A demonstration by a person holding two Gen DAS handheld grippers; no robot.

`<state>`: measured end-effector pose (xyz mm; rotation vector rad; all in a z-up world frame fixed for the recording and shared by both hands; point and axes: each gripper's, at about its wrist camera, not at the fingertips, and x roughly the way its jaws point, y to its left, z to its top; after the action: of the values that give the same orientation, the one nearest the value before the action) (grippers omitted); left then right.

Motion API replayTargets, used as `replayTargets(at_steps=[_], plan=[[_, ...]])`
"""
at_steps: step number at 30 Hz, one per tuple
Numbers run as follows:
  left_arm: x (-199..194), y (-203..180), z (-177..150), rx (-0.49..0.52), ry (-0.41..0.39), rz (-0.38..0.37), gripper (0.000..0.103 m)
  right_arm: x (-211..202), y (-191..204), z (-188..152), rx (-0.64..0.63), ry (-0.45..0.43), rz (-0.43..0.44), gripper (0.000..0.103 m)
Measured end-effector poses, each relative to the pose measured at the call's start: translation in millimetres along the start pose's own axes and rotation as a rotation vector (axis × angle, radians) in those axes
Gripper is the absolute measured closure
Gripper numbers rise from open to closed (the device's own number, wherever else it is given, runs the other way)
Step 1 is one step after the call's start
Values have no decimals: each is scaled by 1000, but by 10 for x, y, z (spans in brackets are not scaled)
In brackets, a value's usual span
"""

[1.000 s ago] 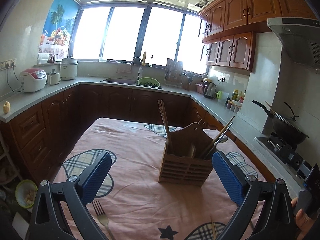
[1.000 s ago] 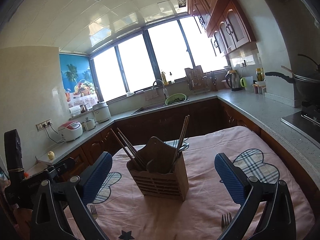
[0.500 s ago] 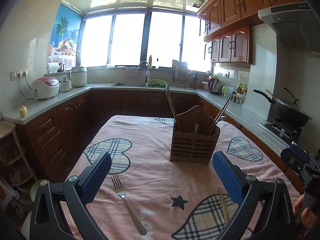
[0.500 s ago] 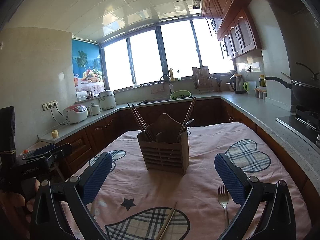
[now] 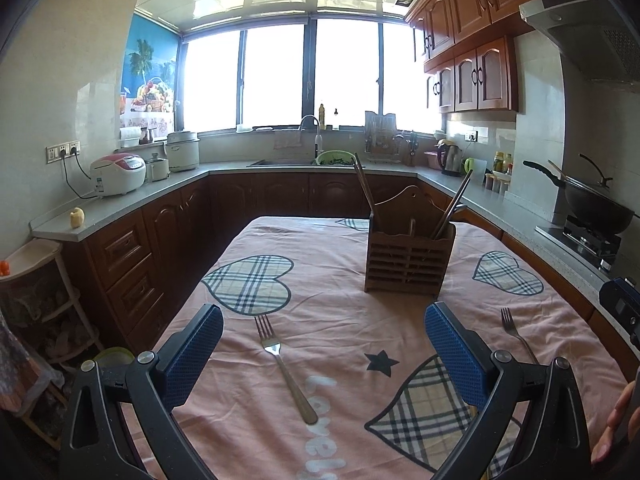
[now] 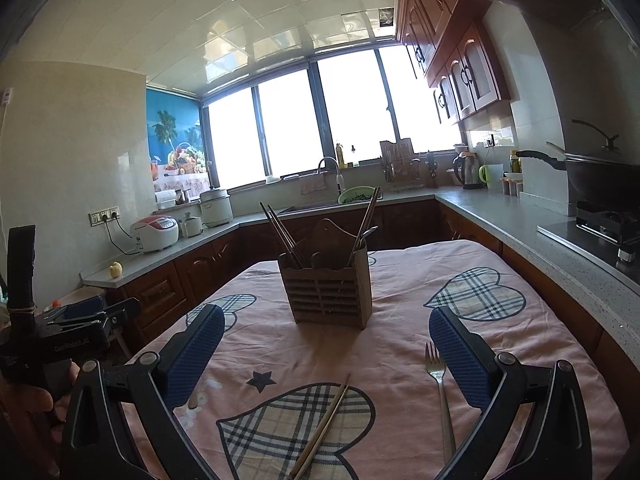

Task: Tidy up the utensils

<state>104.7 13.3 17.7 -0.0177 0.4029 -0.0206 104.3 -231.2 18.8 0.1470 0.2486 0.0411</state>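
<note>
Left tongs [image 5: 324,340] spread wide and empty above a fork [image 5: 282,364], right tongs [image 6: 326,342] likewise wide over loose chopsticks [image 6: 324,426], second fork [image 6: 440,392] beside them, wooden holder [image 6: 326,292] upright mid-surface [image 6: 400,304] holding more chopsticks

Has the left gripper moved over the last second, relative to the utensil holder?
Yes. The left gripper has backed away from the wooden utensil holder, which now sits smaller and farther off.
</note>
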Motion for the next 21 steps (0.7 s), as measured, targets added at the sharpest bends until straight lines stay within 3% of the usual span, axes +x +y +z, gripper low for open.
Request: replayTargets(at_steps=[12,21], plan=[[-65,-24,-369,22,-11,35,1,-170,187,-353,-63,-76,-10,0],[35,-15,-423,26,17,40,1,-46,155,-585,-70,-31,-23,0]])
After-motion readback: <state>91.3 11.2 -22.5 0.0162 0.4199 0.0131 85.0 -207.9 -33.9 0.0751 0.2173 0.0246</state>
